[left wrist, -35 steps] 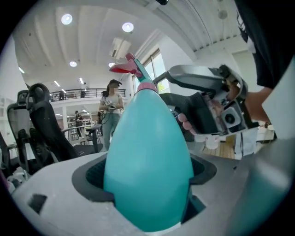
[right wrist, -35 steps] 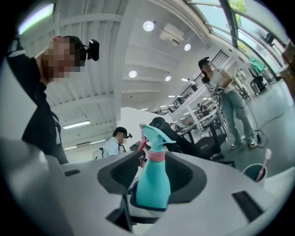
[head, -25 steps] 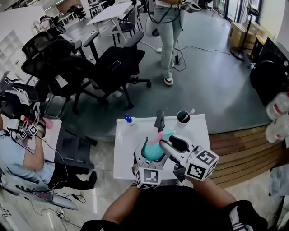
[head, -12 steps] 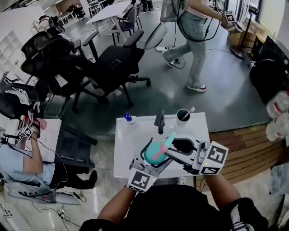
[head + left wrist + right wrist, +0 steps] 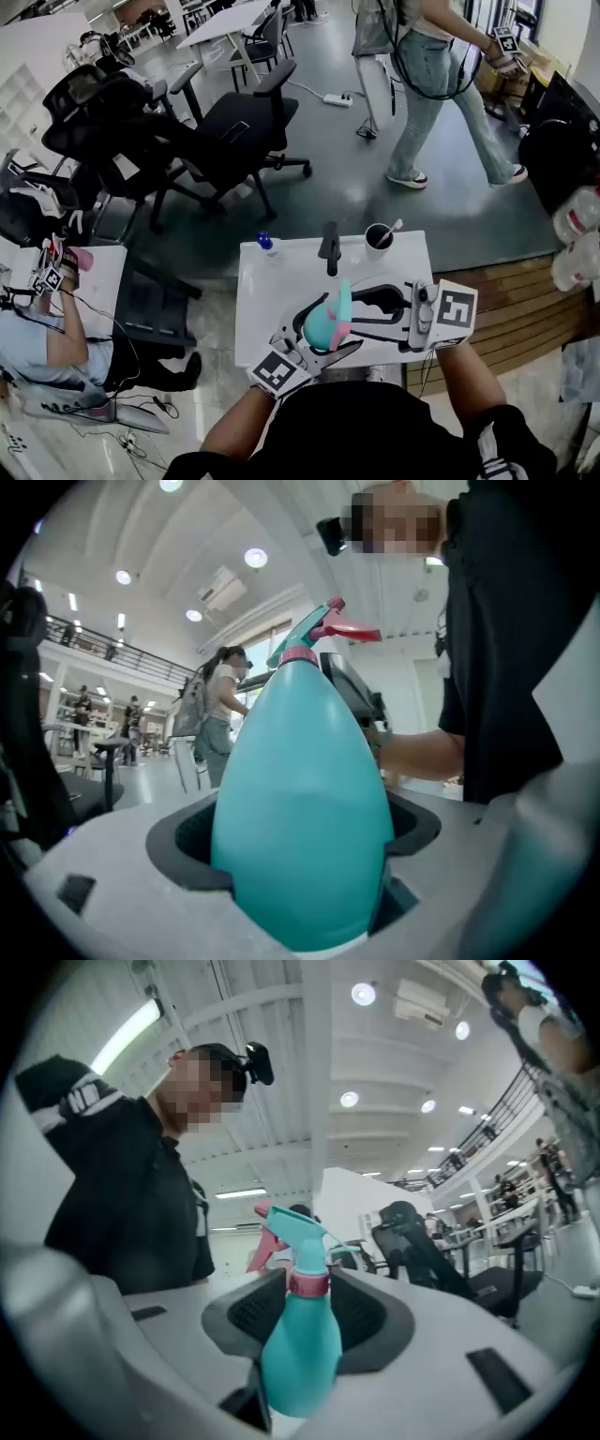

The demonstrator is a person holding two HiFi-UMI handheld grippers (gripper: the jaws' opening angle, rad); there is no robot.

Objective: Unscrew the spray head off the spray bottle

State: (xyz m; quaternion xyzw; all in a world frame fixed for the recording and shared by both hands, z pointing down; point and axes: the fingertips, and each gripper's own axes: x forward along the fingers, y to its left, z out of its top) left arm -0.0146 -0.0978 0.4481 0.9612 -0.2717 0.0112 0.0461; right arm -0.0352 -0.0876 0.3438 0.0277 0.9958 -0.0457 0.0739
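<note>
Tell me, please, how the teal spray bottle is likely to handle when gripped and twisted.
The bottle is smooth and tapered, so it may slip or turn in the left gripper under twisting. It looks like light plastic, probably squeezable. The narrow pink collar offers the right gripper little hold.

I hold the teal spray bottle (image 5: 325, 325) above the white table (image 5: 265, 292) with 2 tongs: left gripper (image 5: 312, 339) clamping its body, right gripper (image 5: 354, 307) with jaws just closing around its neck.

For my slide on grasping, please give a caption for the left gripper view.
Left gripper clamps the teal spray bottle by its wide body, spray head still attached.
</note>
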